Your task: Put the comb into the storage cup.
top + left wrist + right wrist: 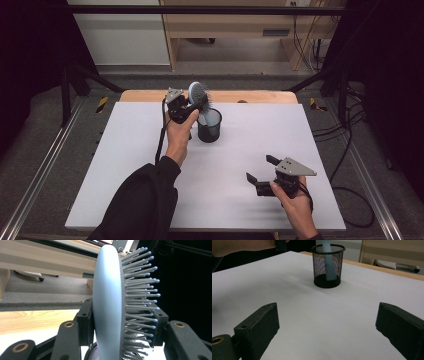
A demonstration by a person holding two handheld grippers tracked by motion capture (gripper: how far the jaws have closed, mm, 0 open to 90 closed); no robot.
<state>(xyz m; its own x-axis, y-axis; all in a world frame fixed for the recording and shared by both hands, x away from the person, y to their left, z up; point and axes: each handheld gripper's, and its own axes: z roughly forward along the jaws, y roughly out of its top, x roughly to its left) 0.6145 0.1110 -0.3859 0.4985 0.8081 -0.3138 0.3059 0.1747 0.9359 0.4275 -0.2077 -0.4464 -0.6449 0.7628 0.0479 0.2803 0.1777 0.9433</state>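
A light blue hairbrush [198, 93] stands upright with its handle down inside a black mesh cup [209, 126] at the back middle of the white board [125, 170]. My left gripper [192, 107] is shut on the brush head, one pad on the smooth back and the other on the bristle side. The left gripper view shows the brush [107, 302] edge-on between my left gripper's [122, 320] jaws. My right gripper [261, 168] is open over the board's front right, nothing in it. In the right gripper view, my right gripper [327, 332] faces the cup [319, 267], with the handle [330, 270] inside.
A wooden table edge [250, 96] runs behind the board. Metal rails [45, 165] flank both sides, and cables [350, 150] lie on the floor at the right. A black sleeve [142, 200] comes in from the front left.
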